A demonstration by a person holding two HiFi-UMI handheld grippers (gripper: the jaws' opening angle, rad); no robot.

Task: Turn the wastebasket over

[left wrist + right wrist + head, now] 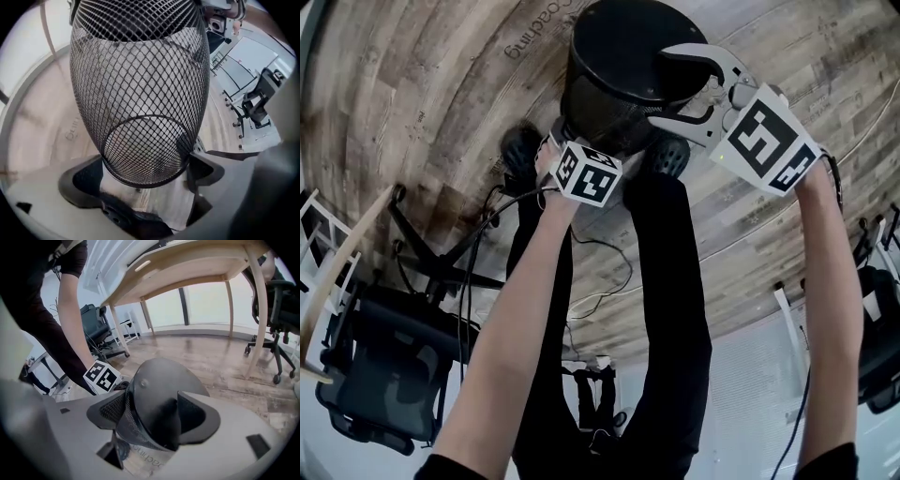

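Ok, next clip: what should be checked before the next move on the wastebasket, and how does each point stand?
1. Orientation readable: the wastebasket shows its solid base upward. Ok.
2. Right gripper hold: jaws stand wide astride the base edge, apparently unclamped. Not ok.
3. Left gripper hold: jaws flank the mesh end; pressure unclear. Cannot tell.
4. Wastebasket resting on the floor: cannot tell.
5. Foot clearance: a shoe sits close beside the wastebasket. Not ok.
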